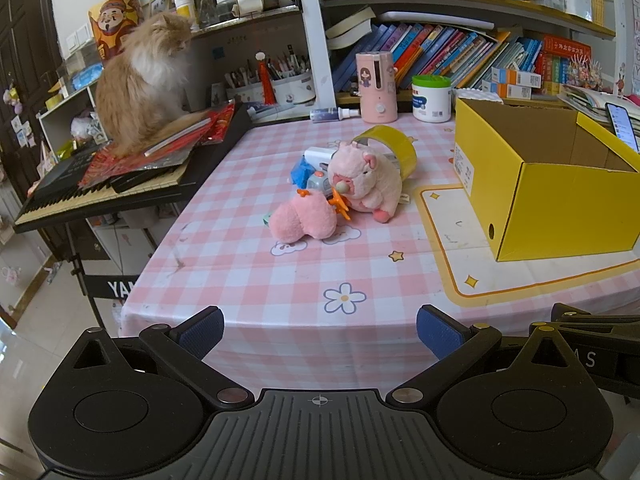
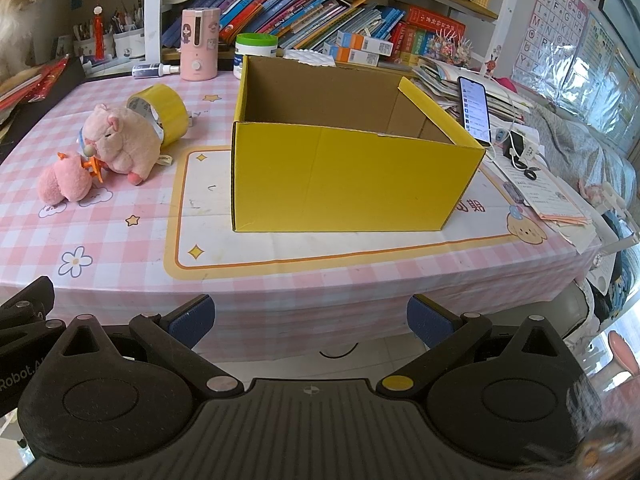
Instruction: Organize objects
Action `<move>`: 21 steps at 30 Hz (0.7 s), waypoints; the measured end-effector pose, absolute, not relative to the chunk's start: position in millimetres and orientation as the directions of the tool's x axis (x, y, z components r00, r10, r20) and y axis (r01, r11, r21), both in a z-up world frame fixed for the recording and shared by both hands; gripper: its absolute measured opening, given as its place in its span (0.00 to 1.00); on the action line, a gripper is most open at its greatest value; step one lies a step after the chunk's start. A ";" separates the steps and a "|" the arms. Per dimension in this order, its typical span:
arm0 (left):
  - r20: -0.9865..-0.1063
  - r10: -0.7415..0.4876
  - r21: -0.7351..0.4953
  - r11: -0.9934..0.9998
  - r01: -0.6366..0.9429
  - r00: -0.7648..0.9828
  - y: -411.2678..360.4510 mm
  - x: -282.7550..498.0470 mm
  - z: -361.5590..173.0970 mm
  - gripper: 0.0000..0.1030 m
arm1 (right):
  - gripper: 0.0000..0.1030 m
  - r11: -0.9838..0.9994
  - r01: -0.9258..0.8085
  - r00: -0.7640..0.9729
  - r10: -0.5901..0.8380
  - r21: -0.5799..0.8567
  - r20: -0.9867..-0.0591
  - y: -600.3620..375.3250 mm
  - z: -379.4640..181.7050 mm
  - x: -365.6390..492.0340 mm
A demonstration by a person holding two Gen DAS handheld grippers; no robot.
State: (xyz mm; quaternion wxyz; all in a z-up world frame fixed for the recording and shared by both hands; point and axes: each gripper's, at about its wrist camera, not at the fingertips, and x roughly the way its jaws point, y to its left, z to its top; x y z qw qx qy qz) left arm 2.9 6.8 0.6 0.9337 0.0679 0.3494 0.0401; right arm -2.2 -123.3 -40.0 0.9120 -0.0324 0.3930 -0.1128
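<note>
Pink plush toys (image 1: 362, 178) heaped mid-table on pink checked tablecloth (image 1: 240, 264), small items beneath mostly hidden, yellow tape roll (image 1: 394, 148) behind, open yellow cardboard box (image 2: 352, 176) right, interior unseen, left gripper (image 1: 320, 334) and right gripper (image 2: 310, 322) fingers wide, empty.

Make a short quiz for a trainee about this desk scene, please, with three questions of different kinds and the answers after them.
1. True or false: the yellow box already holds a toy.
2. Multiple choice: what lies right behind the pig plush? A) the tape roll B) a green bottle C) a red ball
3. Short answer: how do the left gripper and the right gripper stand, and what do they hold?

Key:
1. False. As far as the inside shows, it is empty, though its floor near the front wall is hidden.
2. A. The yellow roll touches the plush from behind.
3. Both are open, held back at the table edge, and hold nothing.
</note>
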 end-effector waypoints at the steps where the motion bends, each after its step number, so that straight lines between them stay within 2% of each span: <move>1: -0.647 0.122 0.154 0.988 -0.027 0.752 6.8 2.8 0.7 1.00 | 1.00 0.973 0.180 0.666 -0.231 -0.147 -0.710 -122.9 -40.3 -1.8; 21: -0.653 0.116 0.142 0.989 -0.030 0.749 12.1 11.0 0.0 1.00 | 1.00 0.973 0.176 0.666 -0.230 -0.150 -0.710 -121.0 -40.5 -0.2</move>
